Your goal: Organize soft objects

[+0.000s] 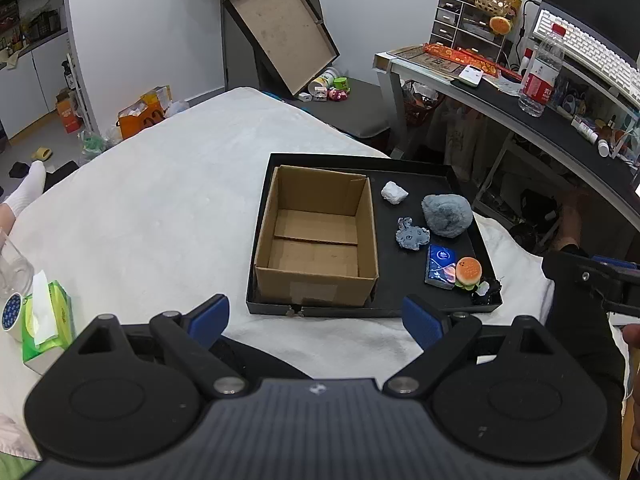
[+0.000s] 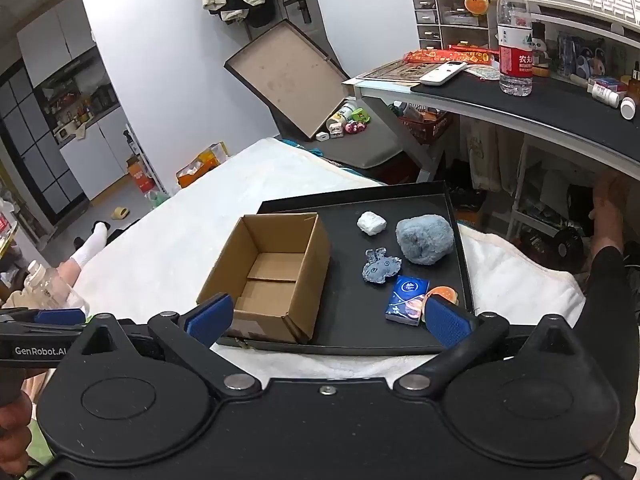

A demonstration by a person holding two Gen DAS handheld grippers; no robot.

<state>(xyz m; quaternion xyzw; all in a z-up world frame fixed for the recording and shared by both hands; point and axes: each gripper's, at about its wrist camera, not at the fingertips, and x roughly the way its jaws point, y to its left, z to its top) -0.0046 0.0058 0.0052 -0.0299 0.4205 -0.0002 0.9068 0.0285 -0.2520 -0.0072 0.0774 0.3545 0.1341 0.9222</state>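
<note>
A black tray (image 1: 424, 304) (image 2: 360, 340) lies on the white bed cover. Its left half holds an empty cardboard box (image 1: 316, 236) (image 2: 268, 276). To the box's right lie a white wad (image 1: 394, 193) (image 2: 371, 223), a fluffy grey-blue ball (image 1: 447, 215) (image 2: 425, 239), a small grey-blue plush (image 1: 412, 234) (image 2: 380, 267), a blue tissue pack (image 1: 440, 266) (image 2: 406, 300) and a burger toy (image 1: 469, 273) (image 2: 442, 293), partly hidden in the right wrist view. My left gripper (image 1: 316, 320) hovers open before the tray's near edge. My right gripper (image 2: 330, 318) stands open over the tray's front, holding nothing.
A green tissue box (image 1: 46, 320) and a tape roll (image 1: 12, 314) lie at the bed's left. A desk (image 2: 520, 100) with a water bottle (image 2: 515, 36) runs along the right. A person's socked foot (image 1: 26, 192) rests at the left edge. The other gripper (image 1: 596, 280) shows at right.
</note>
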